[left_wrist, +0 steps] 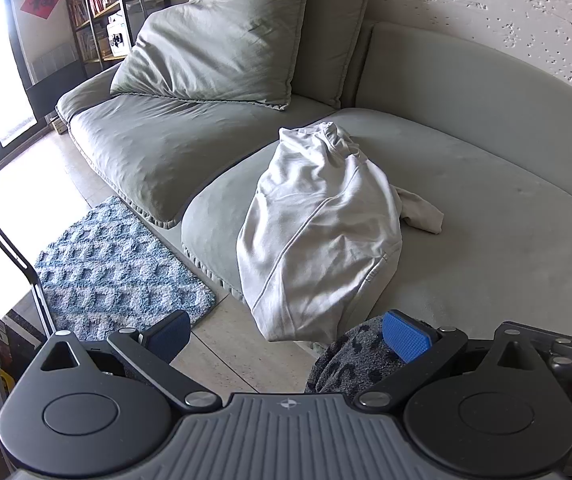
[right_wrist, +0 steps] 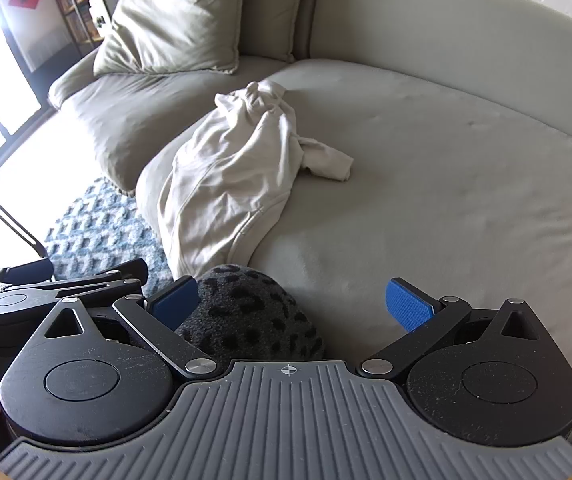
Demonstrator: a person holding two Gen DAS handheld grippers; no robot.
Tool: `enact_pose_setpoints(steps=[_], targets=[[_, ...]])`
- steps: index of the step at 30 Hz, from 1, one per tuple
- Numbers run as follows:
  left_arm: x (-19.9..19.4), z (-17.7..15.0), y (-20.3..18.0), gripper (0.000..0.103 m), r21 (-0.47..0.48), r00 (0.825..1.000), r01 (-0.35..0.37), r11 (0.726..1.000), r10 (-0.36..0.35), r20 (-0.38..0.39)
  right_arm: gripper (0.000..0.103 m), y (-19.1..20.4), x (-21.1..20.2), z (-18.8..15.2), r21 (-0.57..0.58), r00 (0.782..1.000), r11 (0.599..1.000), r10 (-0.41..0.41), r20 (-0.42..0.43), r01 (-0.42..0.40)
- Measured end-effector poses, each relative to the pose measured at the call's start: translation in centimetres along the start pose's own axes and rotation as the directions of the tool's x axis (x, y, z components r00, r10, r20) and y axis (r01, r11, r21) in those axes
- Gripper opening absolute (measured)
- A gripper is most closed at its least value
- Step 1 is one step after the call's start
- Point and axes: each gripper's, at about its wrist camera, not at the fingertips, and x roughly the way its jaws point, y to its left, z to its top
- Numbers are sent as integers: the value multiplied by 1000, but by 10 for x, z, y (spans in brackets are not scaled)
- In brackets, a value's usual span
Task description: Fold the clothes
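A cream-white garment (left_wrist: 318, 232) lies crumpled on the rounded grey-green sofa seat (left_wrist: 486, 220), its lower end hanging over the seat's front edge and one sleeve poking out to the right. In the right wrist view the same garment (right_wrist: 230, 172) lies ahead and to the left on the sofa seat (right_wrist: 446, 184). My left gripper (left_wrist: 286, 338) is open, short of the garment's hanging end, with nothing between its blue pads. My right gripper (right_wrist: 292, 306) is open too, over the seat's front edge. A leopard-print knee (right_wrist: 246, 312) sits between the grippers.
Large grey-green cushions (left_wrist: 222, 40) rest on the flatter sofa section (left_wrist: 158, 144) to the left. A blue shaggy rug (left_wrist: 114, 268) lies on the pale floor in front. A bookshelf (left_wrist: 98, 8) and a bright window stand far left. A black metal frame (left_wrist: 6, 260) is at the near left.
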Motion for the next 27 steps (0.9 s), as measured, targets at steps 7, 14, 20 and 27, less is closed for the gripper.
enact_pose_setpoints(steps=[7, 14, 20, 27], targets=[[0, 1, 0, 102, 0, 1000, 1, 1000, -1, -5, 103, -1, 1, 1, 2, 1000, 1000, 0, -2, 0], [0, 1, -1, 102, 3, 1000, -3, 1000, 3, -1, 103, 0, 1, 2, 5, 1000, 1000, 2, -2, -2], [0, 2, -2, 102, 8, 1000, -4, 1000, 4, 1, 103, -2, 0, 2, 7, 1000, 1000, 4, -2, -4], [-2, 2, -1, 102, 8, 1000, -3, 1000, 3, 1, 103, -2, 0, 2, 7, 1000, 1000, 3, -1, -3]])
